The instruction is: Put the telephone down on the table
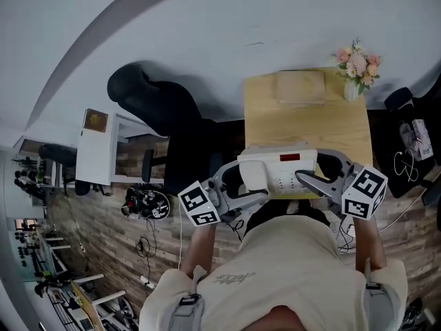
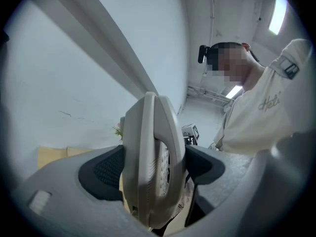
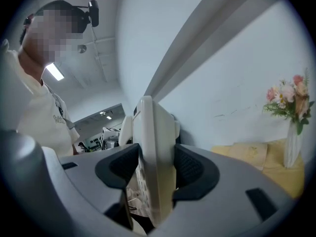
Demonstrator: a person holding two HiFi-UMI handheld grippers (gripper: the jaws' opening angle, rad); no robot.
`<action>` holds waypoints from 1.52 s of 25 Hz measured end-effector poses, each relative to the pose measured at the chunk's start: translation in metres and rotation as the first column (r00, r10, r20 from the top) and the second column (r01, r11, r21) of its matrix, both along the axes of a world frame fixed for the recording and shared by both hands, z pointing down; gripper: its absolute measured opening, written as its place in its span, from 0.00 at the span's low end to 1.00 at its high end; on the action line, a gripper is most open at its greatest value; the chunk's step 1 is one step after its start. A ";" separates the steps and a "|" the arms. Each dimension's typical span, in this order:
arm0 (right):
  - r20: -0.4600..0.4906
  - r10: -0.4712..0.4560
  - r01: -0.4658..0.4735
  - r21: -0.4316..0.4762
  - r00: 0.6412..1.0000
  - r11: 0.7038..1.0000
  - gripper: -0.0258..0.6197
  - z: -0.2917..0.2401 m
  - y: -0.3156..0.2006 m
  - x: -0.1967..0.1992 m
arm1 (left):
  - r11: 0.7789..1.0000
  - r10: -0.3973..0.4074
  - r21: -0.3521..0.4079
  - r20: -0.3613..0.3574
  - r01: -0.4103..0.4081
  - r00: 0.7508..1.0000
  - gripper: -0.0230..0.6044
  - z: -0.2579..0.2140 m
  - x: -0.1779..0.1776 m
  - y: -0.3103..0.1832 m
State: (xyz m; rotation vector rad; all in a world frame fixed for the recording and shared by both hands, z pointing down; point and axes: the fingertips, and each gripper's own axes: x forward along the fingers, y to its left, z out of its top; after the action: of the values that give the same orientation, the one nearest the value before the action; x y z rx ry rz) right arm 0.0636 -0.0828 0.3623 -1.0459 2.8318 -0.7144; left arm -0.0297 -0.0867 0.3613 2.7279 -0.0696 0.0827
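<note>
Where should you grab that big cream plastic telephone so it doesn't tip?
By its two thin side edges, one gripper from each side. The cream plastic telephone is wide and flat, held by the near end of the light wooden table. The left gripper and right gripper each pinch one edge, which probably keeps it balanced.

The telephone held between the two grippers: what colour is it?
The telephone is off-white; the head view shows it best.

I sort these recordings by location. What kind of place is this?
Probably an office or lab workroom: a black office chair beside a wooden table against a white wall, with cables and equipment on the wood-plank floor.
</note>
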 end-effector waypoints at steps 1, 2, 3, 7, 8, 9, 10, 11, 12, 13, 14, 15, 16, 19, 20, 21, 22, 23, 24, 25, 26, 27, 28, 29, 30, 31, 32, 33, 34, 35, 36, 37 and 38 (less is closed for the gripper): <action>-0.014 0.012 -0.012 0.002 1.000 1.000 0.38 -0.003 -0.003 -0.002 | 1.000 0.011 0.000 -0.011 -0.011 1.000 0.65 -0.002 -0.002 -0.004; -0.029 0.025 -0.025 0.005 0.999 1.000 0.38 -0.007 -0.006 -0.005 | 1.000 0.022 -0.001 -0.023 -0.022 0.999 0.65 -0.004 -0.004 -0.008; -0.043 0.038 -0.038 0.008 0.998 0.999 0.38 -0.011 -0.010 -0.007 | 0.999 0.033 -0.004 -0.035 -0.033 0.999 0.65 -0.006 -0.007 -0.013; -0.051 0.078 -0.078 0.011 0.996 0.997 0.38 -0.018 -0.031 -0.025 | 0.998 0.069 -0.003 -0.055 -0.070 0.996 0.65 -0.013 -0.026 -0.037; -0.049 0.086 -0.086 0.007 0.995 0.996 0.38 -0.016 -0.038 -0.029 | 0.997 0.077 -0.002 -0.057 -0.077 0.995 0.65 -0.012 -0.029 -0.046; -0.053 0.096 -0.096 0.002 0.994 0.995 0.38 -0.014 -0.046 -0.030 | 0.996 0.087 -0.002 -0.062 -0.087 0.994 0.65 -0.010 -0.031 -0.055; -0.063 0.108 -0.108 -0.003 0.992 0.994 0.38 -0.013 -0.054 -0.030 | 0.995 0.099 -0.004 -0.070 -0.099 0.993 0.65 -0.008 -0.030 -0.063; -0.074 0.122 -0.123 -0.007 0.990 0.992 0.38 -0.013 -0.061 -0.029 | 0.994 0.111 -0.010 -0.083 -0.113 0.990 0.65 -0.007 -0.029 -0.071; -0.083 0.136 -0.138 -0.008 0.987 0.990 0.38 -0.015 -0.066 -0.029 | 0.992 0.123 -0.017 -0.096 -0.125 0.988 0.65 -0.007 -0.029 -0.078; -0.088 0.150 -0.151 -0.010 0.985 0.988 0.38 -0.016 -0.069 -0.031 | 0.991 0.132 -0.023 -0.110 -0.135 0.985 0.65 -0.008 -0.030 -0.082; -0.091 0.161 -0.163 -0.011 0.983 0.987 0.38 -0.019 -0.071 -0.033 | 0.989 0.140 -0.026 -0.122 -0.144 0.983 0.65 -0.010 -0.033 -0.085; -0.093 0.170 -0.172 -0.010 0.981 0.985 0.38 -0.021 -0.072 -0.036 | 0.988 0.147 -0.024 -0.131 -0.151 0.980 0.65 -0.012 -0.036 -0.087; -0.097 0.178 -0.179 -0.007 0.979 0.984 0.38 -0.023 -0.073 -0.039 | 0.987 0.154 -0.018 -0.137 -0.158 0.979 0.65 -0.014 -0.039 -0.088; -0.108 0.194 -0.196 -0.003 0.975 0.981 0.38 -0.021 -0.079 -0.042 | 0.985 0.169 -0.012 -0.148 -0.172 0.974 0.65 -0.011 -0.041 -0.096; -0.111 0.196 -0.198 -0.008 0.974 0.980 0.38 -0.018 -0.080 -0.041 | 0.985 0.168 -0.020 -0.153 -0.173 0.974 0.65 -0.008 -0.040 -0.098; -0.115 0.196 -0.199 -0.017 0.974 0.980 0.38 -0.015 -0.081 -0.039 | 0.985 0.165 -0.032 -0.157 -0.172 0.974 0.65 -0.005 -0.038 -0.099; -0.118 0.194 -0.198 -0.026 0.974 0.980 0.38 -0.012 -0.081 -0.037 | 0.984 0.161 -0.044 -0.159 -0.170 0.974 0.65 -0.002 -0.036 -0.099; -0.119 0.191 -0.196 -0.036 0.974 0.980 0.38 -0.009 -0.081 -0.035 | 0.984 0.158 -0.056 -0.158 -0.168 0.975 0.65 0.001 -0.034 -0.099; -0.117 0.187 -0.193 -0.044 0.975 0.980 0.38 -0.006 -0.082 -0.033 | 0.984 0.154 -0.065 -0.155 -0.166 0.976 0.65 0.004 -0.032 -0.099; -0.113 0.182 -0.189 -0.051 0.977 0.981 0.38 -0.003 -0.083 -0.031 | 0.984 0.149 -0.074 -0.149 -0.161 0.977 0.65 0.006 -0.031 -0.100; -0.106 0.176 -0.182 -0.060 0.979 0.981 0.38 0.000 -0.084 -0.030 | 0.984 0.142 -0.083 -0.140 -0.155 0.980 0.65 0.008 -0.029 -0.099; -0.098 0.166 -0.173 -0.069 0.981 0.982 0.38 0.003 -0.083 -0.028 | 0.985 0.134 -0.093 -0.130 -0.147 0.982 0.65 0.011 -0.028 -0.098; -0.090 0.154 -0.161 -0.079 0.984 0.984 0.38 0.007 -0.082 -0.027 | 0.985 0.125 -0.103 -0.116 -0.138 0.985 0.65 0.014 -0.027 -0.096; -0.085 0.140 -0.148 -0.088 0.986 0.985 0.38 0.011 -0.083 -0.026 | 0.986 0.117 -0.110 -0.100 -0.128 0.988 0.65 0.018 -0.026 -0.095; -0.081 0.127 -0.134 -0.097 0.989 0.986 0.38 0.017 -0.084 -0.025 | 0.986 0.110 -0.115 -0.080 -0.119 0.991 0.65 0.023 -0.025 -0.095; -0.077 0.114 -0.122 -0.108 0.990 0.987 0.38 0.024 -0.086 -0.024 | 0.987 0.102 -0.121 -0.063 -0.109 0.993 0.65 0.029 -0.023 -0.096; -0.068 0.104 -0.112 -0.121 0.992 0.986 0.38 0.031 -0.089 -0.023 | 0.987 0.092 -0.131 -0.050 -0.098 0.994 0.65 0.035 -0.022 -0.098; -0.056 0.094 -0.101 -0.135 0.994 0.986 0.38 0.038 -0.092 -0.021 | 0.986 0.079 -0.146 -0.043 -0.085 0.996 0.65 0.041 -0.021 -0.099; -0.044 0.084 -0.089 -0.150 0.996 0.985 0.38 0.045 -0.094 -0.020 | 0.984 0.066 -0.164 -0.036 -0.071 0.997 0.65 0.048 -0.021 -0.100; -0.033 0.073 -0.077 -0.165 0.997 0.983 0.38 0.052 -0.095 -0.019 | 0.982 0.055 -0.182 -0.027 -0.059 0.998 0.65 0.054 -0.020 -0.101; -0.023 0.062 -0.066 -0.181 0.998 0.981 0.38 0.060 -0.096 -0.019 | 0.979 0.049 -0.197 -0.015 -0.050 0.999 0.65 0.061 -0.020 -0.101; -0.014 0.054 -0.055 -0.196 0.998 0.979 0.38 0.068 -0.098 -0.019 | 0.977 0.046 -0.210 0.000 -0.045 0.999 0.65 0.068 -0.019 -0.103; -0.006 0.047 -0.047 -0.211 0.999 0.976 0.38 0.076 -0.100 -0.018 | 0.975 0.046 -0.220 0.013 -0.042 0.999 0.65 0.075 -0.018 -0.105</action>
State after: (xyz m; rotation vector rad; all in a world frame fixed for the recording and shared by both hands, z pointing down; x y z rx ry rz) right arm 0.0453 -0.1833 0.4379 -1.1357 2.7678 -1.0285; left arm -0.0481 -0.1917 0.4362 2.5082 -0.0050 0.1201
